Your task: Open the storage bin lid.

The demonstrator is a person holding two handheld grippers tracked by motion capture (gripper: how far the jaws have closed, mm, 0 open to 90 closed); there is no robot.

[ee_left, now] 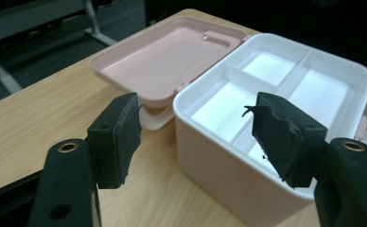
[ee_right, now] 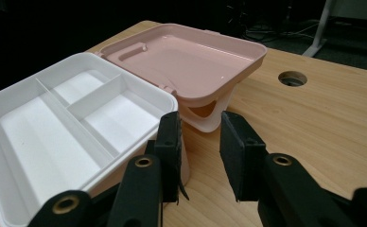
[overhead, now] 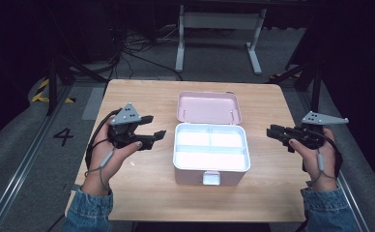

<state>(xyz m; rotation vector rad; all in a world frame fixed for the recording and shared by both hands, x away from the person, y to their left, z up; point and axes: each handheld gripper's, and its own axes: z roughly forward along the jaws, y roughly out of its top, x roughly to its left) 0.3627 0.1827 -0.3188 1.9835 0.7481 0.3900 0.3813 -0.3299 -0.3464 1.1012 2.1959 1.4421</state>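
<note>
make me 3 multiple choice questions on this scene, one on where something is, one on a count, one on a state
1. Where is the box relative to the left tool and right tool?
A. between them
B. left of both
C. right of both

2. How many compartments does its white tray have?
A. two
B. three
C. five

3. What state is the pink lid in?
A. latched shut
B. removed and on the floor
C. open, folded back

Answers: 1 A, the high view shows one tool each side of it. 2 B, two small, one long. 3 C, it lies back behind the tray.
</note>
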